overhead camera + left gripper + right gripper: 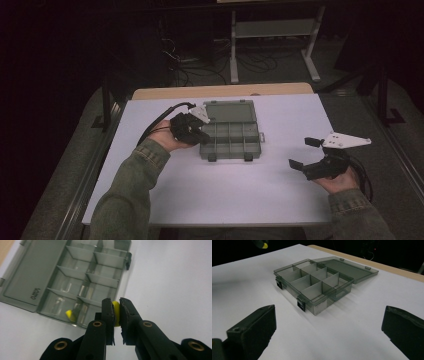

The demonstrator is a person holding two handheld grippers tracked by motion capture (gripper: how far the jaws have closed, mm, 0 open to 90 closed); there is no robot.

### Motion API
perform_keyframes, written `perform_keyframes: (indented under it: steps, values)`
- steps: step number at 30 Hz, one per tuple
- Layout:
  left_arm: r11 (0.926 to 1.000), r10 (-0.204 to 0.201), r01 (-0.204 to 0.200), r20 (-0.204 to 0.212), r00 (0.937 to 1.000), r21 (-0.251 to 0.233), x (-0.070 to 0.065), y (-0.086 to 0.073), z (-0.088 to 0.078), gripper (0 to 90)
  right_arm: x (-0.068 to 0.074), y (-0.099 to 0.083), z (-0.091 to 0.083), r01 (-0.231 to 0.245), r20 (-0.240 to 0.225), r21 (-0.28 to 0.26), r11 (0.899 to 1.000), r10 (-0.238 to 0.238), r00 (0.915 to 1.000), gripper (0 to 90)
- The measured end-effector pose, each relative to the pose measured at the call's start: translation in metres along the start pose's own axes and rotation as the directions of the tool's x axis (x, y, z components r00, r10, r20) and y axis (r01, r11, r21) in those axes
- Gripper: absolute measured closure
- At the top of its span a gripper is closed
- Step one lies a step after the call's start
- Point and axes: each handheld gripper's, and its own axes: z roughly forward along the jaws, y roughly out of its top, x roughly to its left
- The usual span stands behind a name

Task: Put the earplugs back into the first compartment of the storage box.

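Note:
A smoky grey clear compartment box (230, 139) lies open in the middle of the white table, its lid (229, 111) folded flat behind it. My left gripper (117, 301) hovers at the box's left end, shut on a small yellow piece (116, 311). Another yellow shape (69, 314) shows at the box's nearest compartment; I cannot tell whether it is a second piece or a reflection. My right gripper (300, 152) is held to the right of the box, wide open with nothing between its jaws. The box (314, 281) lies ahead of the right gripper (329, 315).
The white tabletop (225, 190) has a wooden strip (220, 90) along its far edge. Beyond it stand a metal frame (272, 30) and floor cables (200, 62). Two black latches (300, 303) stick out from the box's front wall.

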Motion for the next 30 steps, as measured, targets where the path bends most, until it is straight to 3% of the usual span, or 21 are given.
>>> perform_keyframes:
  steps: [11, 15, 22, 30]
  values:
    - [0.9982, -0.053, 0.051, -0.057, 0.997, -0.03, 0.031, 0.006, 0.0, 83.0, 0.0, 0.0, 0.0, 0.002, -0.002, 0.001, 1.0, -0.002, 1.0, 0.0]
    - [0.9961, -0.083, 0.08, -0.087, 0.9927, -0.035, 0.043, 0.003, 0.01, 82.9, 0.0, 0.0, 0.001, 0.001, -0.004, 0.002, 1.0, -0.001, 1.0, 0.0]
    - [0.9947, -0.101, 0.098, -0.11, 0.9888, -0.031, 0.055, 0.002, 0.024, 82.9, 0.0, 0.0, 0.001, 0.003, -0.007, 0.002, 1.0, -0.003, 1.0, 0.0]
    - [0.991, -0.134, 0.132, -0.1, 0.9859, -0.024, 0.066, -0.005, 0.048, 82.8, 0.0, 0.0, 0.0, 0.001, -0.01, -0.001, 1.0, -0.001, 1.0, 0.0]
